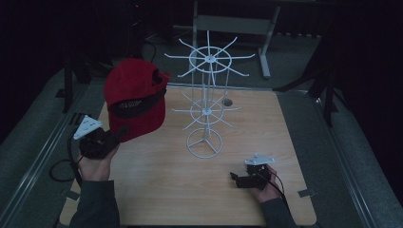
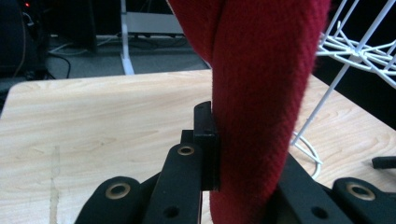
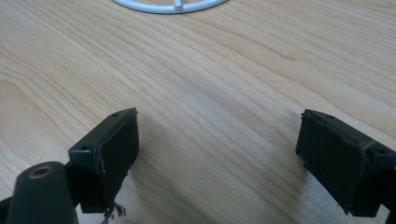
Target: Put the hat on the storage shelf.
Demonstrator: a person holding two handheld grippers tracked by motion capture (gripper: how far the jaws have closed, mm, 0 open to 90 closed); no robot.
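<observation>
The left claw is clamping the brim of the red cap, holding it above the desk; the right claw is resting wide open, well apart.

Light wooden table, white wire rack standing on it

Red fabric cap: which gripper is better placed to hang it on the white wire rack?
Left. The left gripper is shut on the red fabric cap, holding it up beside the white wire rack. The right gripper is open, low over the wooden table.
</observation>
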